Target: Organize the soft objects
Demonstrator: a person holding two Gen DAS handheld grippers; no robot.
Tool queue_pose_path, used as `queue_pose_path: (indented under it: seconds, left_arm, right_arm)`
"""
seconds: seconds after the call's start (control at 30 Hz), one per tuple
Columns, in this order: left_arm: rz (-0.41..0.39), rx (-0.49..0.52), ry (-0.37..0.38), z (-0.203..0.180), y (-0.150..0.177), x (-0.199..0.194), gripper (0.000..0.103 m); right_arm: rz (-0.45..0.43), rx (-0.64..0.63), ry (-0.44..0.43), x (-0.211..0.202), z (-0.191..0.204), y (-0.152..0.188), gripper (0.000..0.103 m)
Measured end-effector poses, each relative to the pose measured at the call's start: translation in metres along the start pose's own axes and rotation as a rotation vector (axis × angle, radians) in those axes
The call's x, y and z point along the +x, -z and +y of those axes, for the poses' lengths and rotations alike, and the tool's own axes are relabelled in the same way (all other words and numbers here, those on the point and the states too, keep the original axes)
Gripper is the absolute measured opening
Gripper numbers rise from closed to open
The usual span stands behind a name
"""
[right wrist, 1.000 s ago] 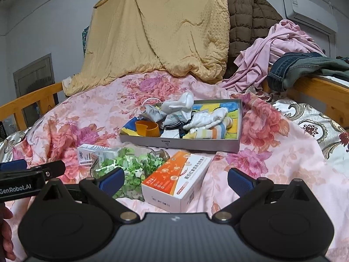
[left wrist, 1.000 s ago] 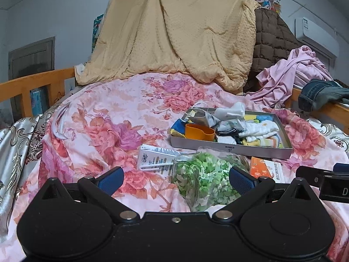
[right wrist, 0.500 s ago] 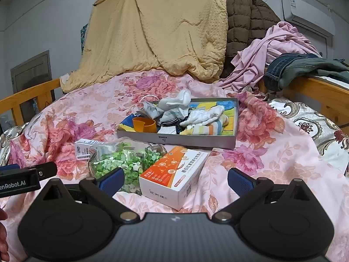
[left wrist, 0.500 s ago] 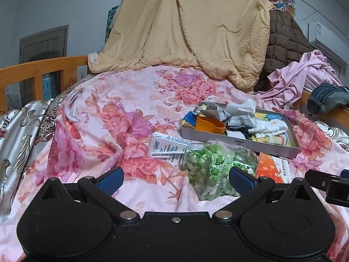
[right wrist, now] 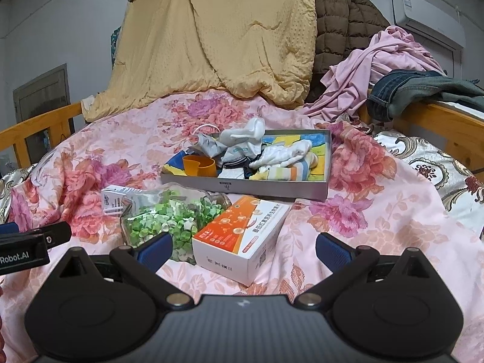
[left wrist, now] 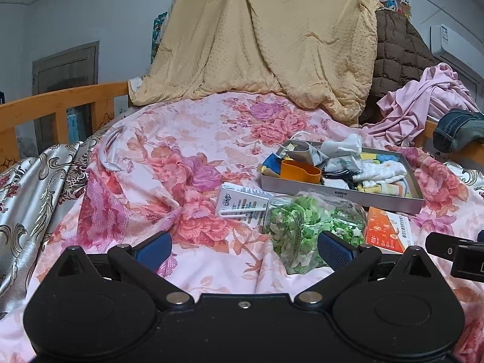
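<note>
A grey metal tray (right wrist: 248, 185) (left wrist: 345, 193) lies on the floral bedspread. It holds a heap of socks (right wrist: 281, 154) (left wrist: 378, 169) and an orange cup (right wrist: 199, 165) (left wrist: 300, 170). In front of it lie a clear jar of green paper stars (right wrist: 169, 220) (left wrist: 308, 224), an orange-and-white box (right wrist: 242, 233) (left wrist: 388, 230) and a white carton (left wrist: 242, 201) (right wrist: 113, 201). My left gripper (left wrist: 243, 246) is open and empty above the bedspread, left of the jar. My right gripper (right wrist: 243, 246) is open and empty, just short of the box.
A yellow quilt (right wrist: 211, 39) hangs at the back beside a brown padded jacket (right wrist: 341, 21). Pink clothes (right wrist: 384, 66) and jeans (right wrist: 417, 90) lie on the right wooden rail. A wooden rail (left wrist: 60, 106) runs along the left. A silver patterned cloth (left wrist: 33, 199) edges the bed.
Both grippers have drifted a little; the left view has swung left, so the tray and jar now sit further right in it. Both jaws stay open.
</note>
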State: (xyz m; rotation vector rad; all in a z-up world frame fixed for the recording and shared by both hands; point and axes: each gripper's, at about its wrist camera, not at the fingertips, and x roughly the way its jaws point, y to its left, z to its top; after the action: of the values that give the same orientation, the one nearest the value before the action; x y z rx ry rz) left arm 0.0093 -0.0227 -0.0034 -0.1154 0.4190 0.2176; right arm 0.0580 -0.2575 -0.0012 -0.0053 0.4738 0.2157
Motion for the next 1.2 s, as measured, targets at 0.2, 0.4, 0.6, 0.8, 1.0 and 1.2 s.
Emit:
queue_pose_path:
  seconds: [0.2,0.4,0.6,0.8,1.0,1.2]
  left_arm:
    - [0.006,0.002,0.003,0.0004,0.0011,-0.0012,0.102]
    - [0.033,-0.039,0.009,0.0022,0.0024,0.0012,0.102]
    - [0.043,-0.043,-0.01,0.0008,0.003,0.0016,0.102]
    - [0.056,-0.038,-0.016,0.0008,0.0024,0.0022,0.102]
    - [0.066,-0.036,-0.012,0.0005,0.0042,0.0014,0.102]
    - [0.069,-0.032,-0.006,0.0008,0.0057,0.0006,0.102]
  right_arm:
    - [0.002,-0.001,-0.001,0.001,0.0003,0.0002,0.103]
    - [0.002,-0.004,-0.004,0.0007,0.0015,0.0,0.103]
    - [0.002,-0.001,-0.005,0.0006,0.0012,-0.0003,0.103]
    - [0.005,0.0,-0.008,0.0009,0.0011,-0.0003,0.103]
    - [0.009,0.004,-0.009,0.002,0.0016,0.0001,0.103]
    - [0.012,0.002,-0.007,0.0031,0.0027,0.0004,0.103]
